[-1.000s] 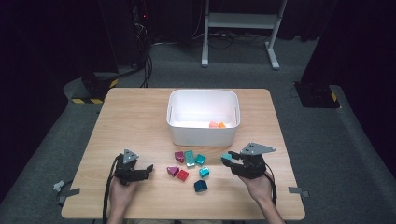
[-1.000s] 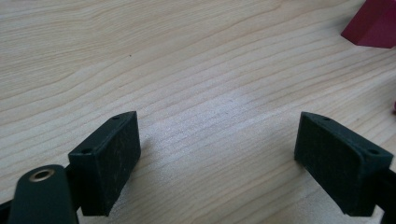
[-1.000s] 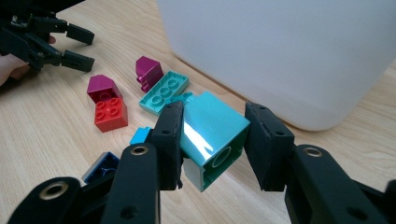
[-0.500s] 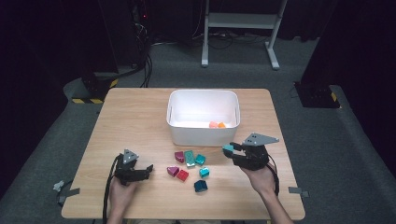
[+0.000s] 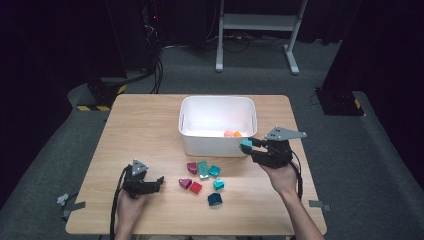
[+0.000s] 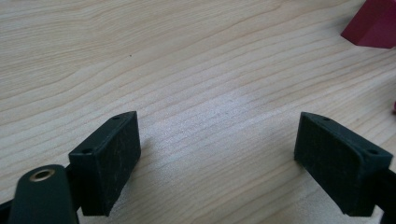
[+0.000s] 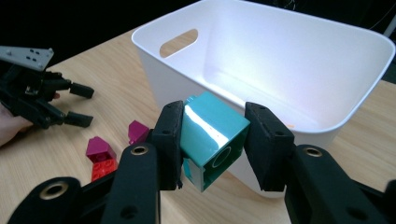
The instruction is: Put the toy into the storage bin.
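The glossy teal plastic building block (image 7: 212,140) sits clamped between the two black jaws of the right gripper (image 7: 214,144), tilted so that one corner points upward and a round hollow on its underside faces the camera. It is held just outside the near wall of the white rectangular plastic bin (image 7: 322,126), at about rim level; judged from this pose, the block is being carried toward the bin for release inside. In the high view the same block (image 5: 246,145) shows at the bin's near right corner, with the right gripper (image 5: 252,147) just beyond that corner. Two small orange pieces (image 5: 232,133) already lie on the bin's floor, which suggests a sorting or clearing job partly done.

In front of the bin, on the pale wooden table (image 5: 145,130), the remaining loose blocks form a cluster: magenta wedge-shaped blocks (image 5: 191,168), a red studded brick (image 5: 195,187) and further teal blocks (image 5: 214,170). They lie near the bin, presumably so that each transfer stays short.

The left gripper (image 5: 159,180) rests low over the table, farther from the bin than the cluster, its jaws standing wide apart with only bare wood between them (image 6: 215,154). It appears to be idle while the other hand works.
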Demonstrator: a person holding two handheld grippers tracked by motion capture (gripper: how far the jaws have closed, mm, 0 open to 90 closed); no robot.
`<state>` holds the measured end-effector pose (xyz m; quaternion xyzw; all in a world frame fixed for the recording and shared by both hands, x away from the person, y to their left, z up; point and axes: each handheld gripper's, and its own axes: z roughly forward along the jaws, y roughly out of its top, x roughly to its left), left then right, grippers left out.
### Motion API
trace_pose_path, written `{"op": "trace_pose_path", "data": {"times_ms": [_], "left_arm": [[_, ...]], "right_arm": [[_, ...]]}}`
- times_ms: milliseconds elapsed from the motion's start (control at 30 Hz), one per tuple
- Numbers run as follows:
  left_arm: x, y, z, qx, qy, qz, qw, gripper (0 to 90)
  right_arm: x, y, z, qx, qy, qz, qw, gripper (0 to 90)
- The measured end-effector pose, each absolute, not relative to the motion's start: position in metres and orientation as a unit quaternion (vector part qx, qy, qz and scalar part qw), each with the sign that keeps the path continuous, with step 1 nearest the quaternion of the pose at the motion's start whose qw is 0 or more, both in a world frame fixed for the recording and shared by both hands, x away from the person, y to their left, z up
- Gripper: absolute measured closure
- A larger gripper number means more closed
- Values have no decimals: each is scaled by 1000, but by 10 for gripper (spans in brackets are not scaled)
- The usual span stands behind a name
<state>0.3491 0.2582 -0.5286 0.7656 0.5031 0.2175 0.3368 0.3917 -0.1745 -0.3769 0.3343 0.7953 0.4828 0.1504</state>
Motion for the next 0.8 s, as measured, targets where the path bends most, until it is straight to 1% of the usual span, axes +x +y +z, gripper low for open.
{"op": "trace_pose_path", "data": {"times_ms": [533, 800], "left_arm": [[349, 258, -529, 766, 503, 218, 336, 148], [349, 258, -529, 765, 503, 218, 337, 147]], "right_arm": [[412, -171, -357, 344, 782, 498, 149, 594], [423, -165, -353, 346, 787, 491, 142, 594]]}}
